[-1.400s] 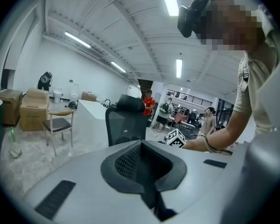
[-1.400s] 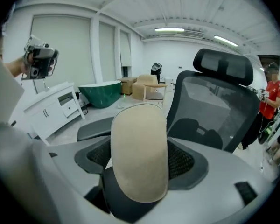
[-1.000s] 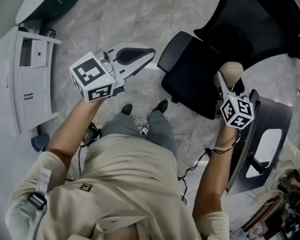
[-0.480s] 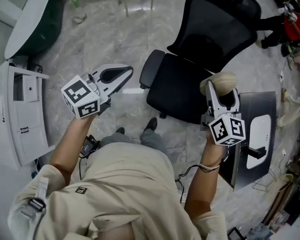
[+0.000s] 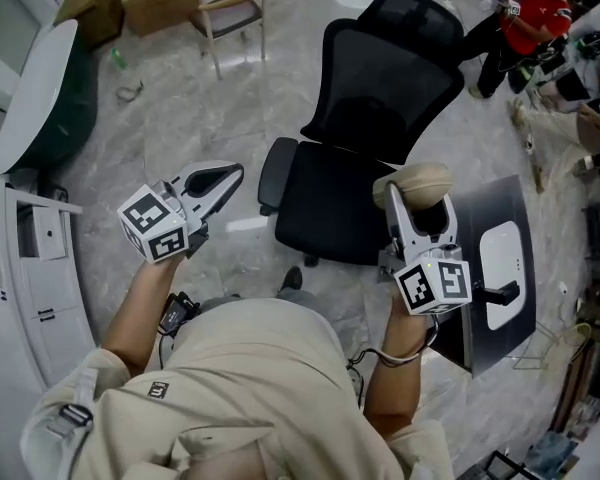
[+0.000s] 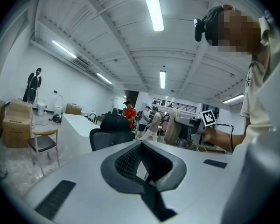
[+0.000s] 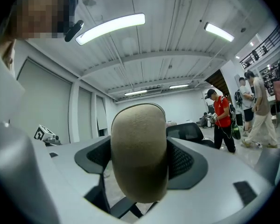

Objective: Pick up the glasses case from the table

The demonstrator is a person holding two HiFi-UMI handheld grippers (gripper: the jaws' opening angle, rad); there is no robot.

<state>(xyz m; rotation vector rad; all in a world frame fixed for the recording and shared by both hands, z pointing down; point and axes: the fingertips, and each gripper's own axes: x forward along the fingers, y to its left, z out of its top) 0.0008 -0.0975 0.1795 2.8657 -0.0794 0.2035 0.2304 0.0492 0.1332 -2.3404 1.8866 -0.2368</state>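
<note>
Right gripper view: glasses case (image 7: 139, 155) upright

Holding the left gripper (image 5: 230, 173) out ahead on the bare left forearm (image 5: 140, 303), jaws pointing forward and toward the right side, tips meeting with nothing between them, marker cube (image 5: 153, 226) facing up toward the head. Holding the right gripper (image 5: 417, 198) out on the bare right forearm (image 5: 395, 358), jaws pointing straight ahead and clamping a tan glasses case (image 5: 412, 180) from both sides, the case's rounded end sticking out past the tips, both elbows bending close to the torso
</note>
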